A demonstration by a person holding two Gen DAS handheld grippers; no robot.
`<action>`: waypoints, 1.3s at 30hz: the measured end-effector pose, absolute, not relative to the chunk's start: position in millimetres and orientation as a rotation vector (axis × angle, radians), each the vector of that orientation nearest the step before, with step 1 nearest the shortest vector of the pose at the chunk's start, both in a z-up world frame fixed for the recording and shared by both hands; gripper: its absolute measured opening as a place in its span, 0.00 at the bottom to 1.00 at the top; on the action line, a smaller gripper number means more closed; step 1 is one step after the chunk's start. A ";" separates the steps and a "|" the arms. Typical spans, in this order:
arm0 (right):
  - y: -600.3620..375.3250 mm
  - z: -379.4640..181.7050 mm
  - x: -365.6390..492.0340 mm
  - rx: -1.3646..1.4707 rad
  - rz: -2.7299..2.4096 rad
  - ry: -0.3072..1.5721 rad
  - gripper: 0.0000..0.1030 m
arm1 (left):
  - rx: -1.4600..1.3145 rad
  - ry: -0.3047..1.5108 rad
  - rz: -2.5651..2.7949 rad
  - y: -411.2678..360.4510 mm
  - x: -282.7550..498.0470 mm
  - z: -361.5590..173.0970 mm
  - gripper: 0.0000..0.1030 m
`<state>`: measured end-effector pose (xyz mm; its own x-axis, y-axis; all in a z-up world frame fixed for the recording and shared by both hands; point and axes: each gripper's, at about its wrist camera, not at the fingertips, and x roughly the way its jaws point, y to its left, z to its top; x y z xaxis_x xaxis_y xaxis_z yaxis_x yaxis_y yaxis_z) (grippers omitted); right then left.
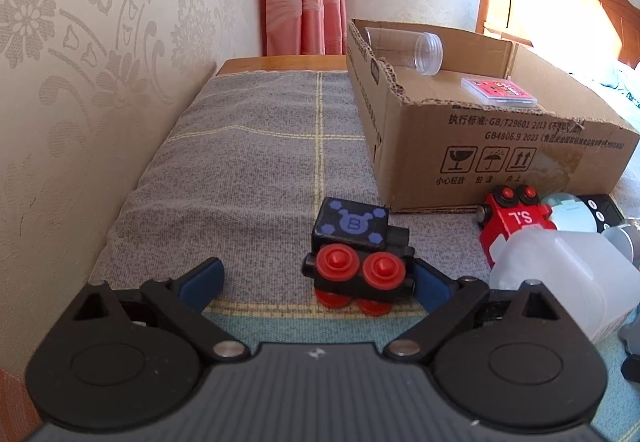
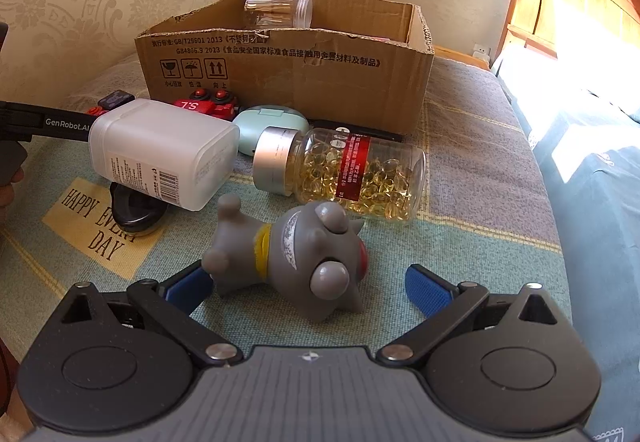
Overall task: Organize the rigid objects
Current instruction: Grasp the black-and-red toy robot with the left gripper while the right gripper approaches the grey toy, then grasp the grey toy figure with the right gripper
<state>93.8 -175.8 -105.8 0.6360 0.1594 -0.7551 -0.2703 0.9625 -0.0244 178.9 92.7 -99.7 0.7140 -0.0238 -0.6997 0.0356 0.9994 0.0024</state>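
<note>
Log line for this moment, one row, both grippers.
left gripper: open, at black toy train | right gripper: open, at grey figurine | box: holds clear jar

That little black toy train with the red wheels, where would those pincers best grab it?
Probably across the black toy train's boxy body, one finger on each end, coming in low from the camera's side. It lies tipped with its red wheels facing the left gripper, so the flat ends suit the pads better than the round wheels. The open fingers already flank it.

Black toy train [image 1: 358, 252] and grey figurine [image 2: 296, 266] lie toppled.
</note>
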 end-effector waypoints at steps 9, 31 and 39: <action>-176.2 -106.2 92.7 -0.140 0.249 0.843 1.00 | 0.033 0.730 -0.105 84.6 189.1 -97.3 0.59; -173.8 -106.7 93.6 -0.140 0.251 0.833 1.00 | 0.012 0.743 -0.073 92.9 125.2 -95.3 0.49; -166.8 -104.8 98.0 -0.125 0.253 0.844 1.00 | 0.018 0.750 -0.084 94.1 124.3 -94.2 0.50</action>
